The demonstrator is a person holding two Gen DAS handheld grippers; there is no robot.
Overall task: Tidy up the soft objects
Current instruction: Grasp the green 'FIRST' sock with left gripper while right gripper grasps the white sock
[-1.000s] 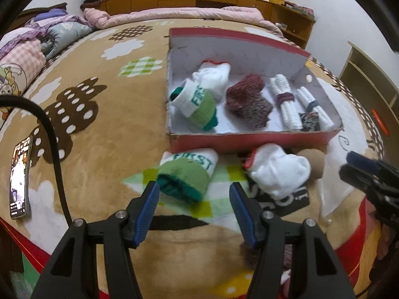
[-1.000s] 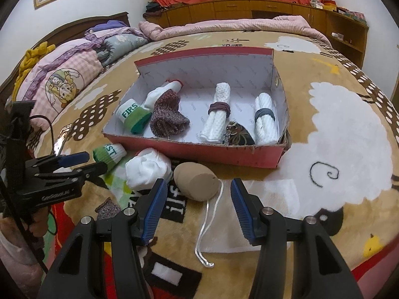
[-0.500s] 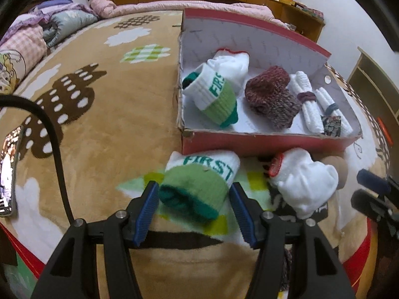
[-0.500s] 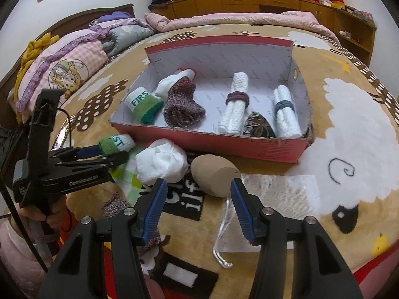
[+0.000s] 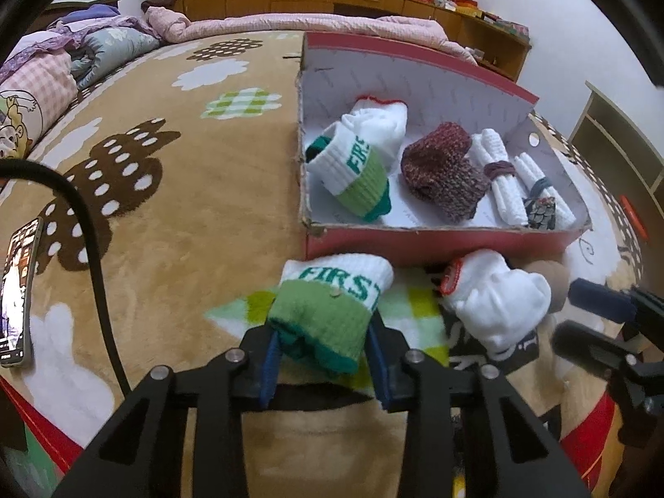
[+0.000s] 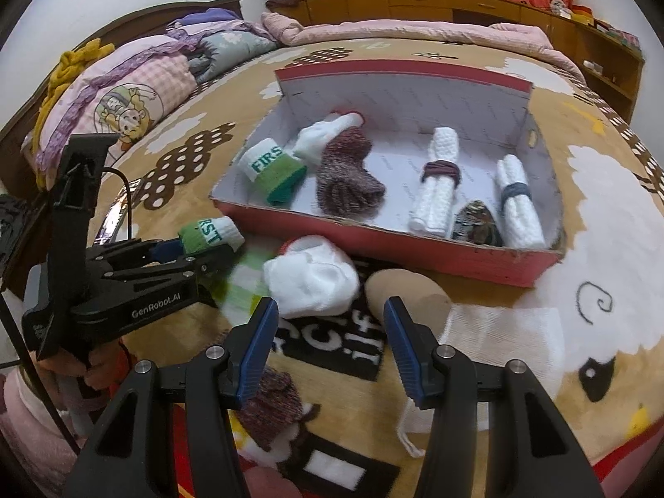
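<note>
- The left gripper [image 5: 325, 363] has just been closing, and its blue pads now press on both sides of the green end of a rolled green-and-white sock [image 5: 332, 311] lettered "FIRST".
- That sock lies on the patterned blanket [image 5: 166, 216], just in front of the near wall of the red cardboard box [image 5: 435, 245].
- The right gripper [image 6: 330, 348] hangs with its jaws apart and nothing between them, above a black patch with white letters on the blanket.
- Just ahead of its fingers sit a bundled white sock with red trim [image 6: 311, 282] and, beside it on the right, a tan rolled bundle [image 6: 408, 294]; both lie outside the box, close to its near wall.
- Inside the box, from left to right in the right wrist view: a matching green-and-white sock [image 6: 274, 174], a white sock with a red cuff [image 6: 328, 135], a maroon knitted sock [image 6: 346, 174], a white roll bound with a dark band [image 6: 438, 180], a small dark patterned bundle [image 6: 475, 224], and a second banded white roll [image 6: 518, 203].
- Another maroon knitted piece [image 6: 269, 408] lies on the blanket near the right gripper's left finger.
- A phone [image 5: 16, 290] rests at the blanket's left edge.
</note>
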